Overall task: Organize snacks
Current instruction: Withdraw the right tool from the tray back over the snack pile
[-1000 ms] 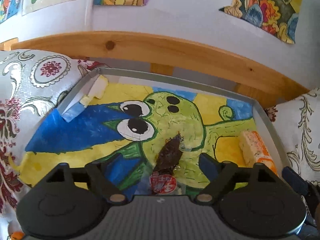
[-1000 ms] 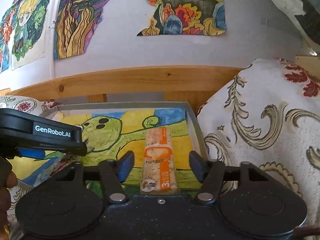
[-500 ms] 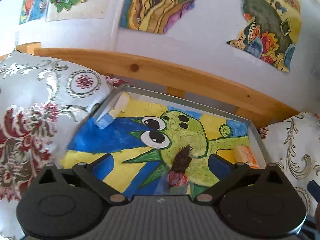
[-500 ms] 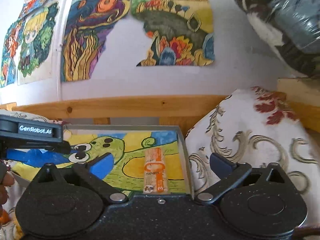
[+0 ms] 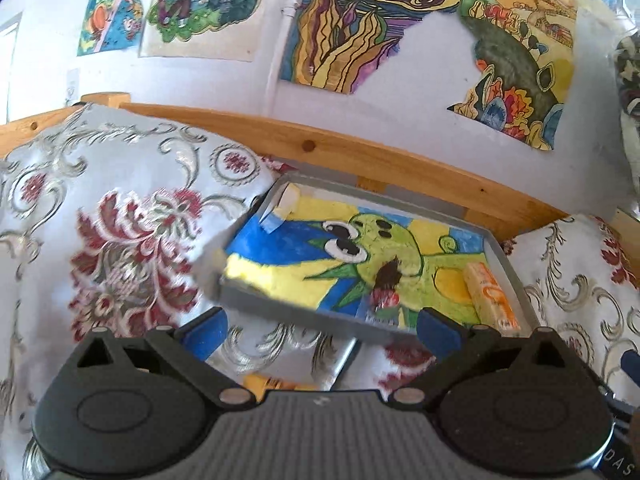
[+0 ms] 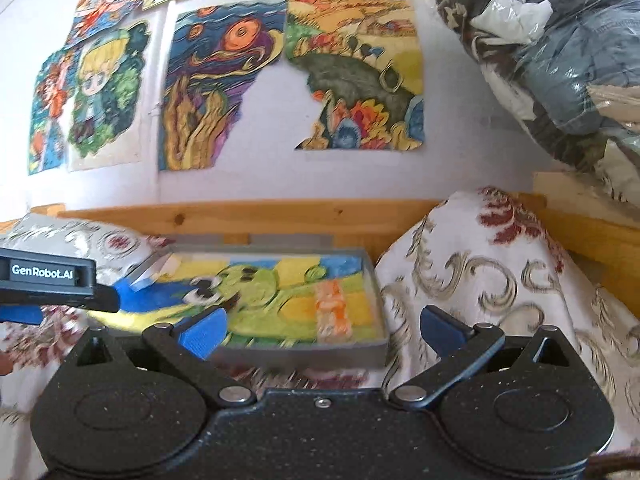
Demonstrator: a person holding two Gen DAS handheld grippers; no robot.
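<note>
Both grippers hang above the bed with nothing in them: the left gripper (image 5: 320,326) has its blue pads spread wide apart, and the right gripper (image 6: 322,330) is just as wide, empty air between its fingers. Beyond them sits the grey tray (image 5: 506,266), lined with a painted green cartoon creature, wedged between two floral cushions against the wooden bed rail (image 5: 360,152). Inside the tray, the orange-and-white snack bar (image 5: 490,294) lies along the right wall, and the dark snack in clear wrap with a red label (image 5: 386,282) rests near the front middle. A yellow packet (image 5: 272,382) peeks out on the bedding just beneath the left gripper.
</note>
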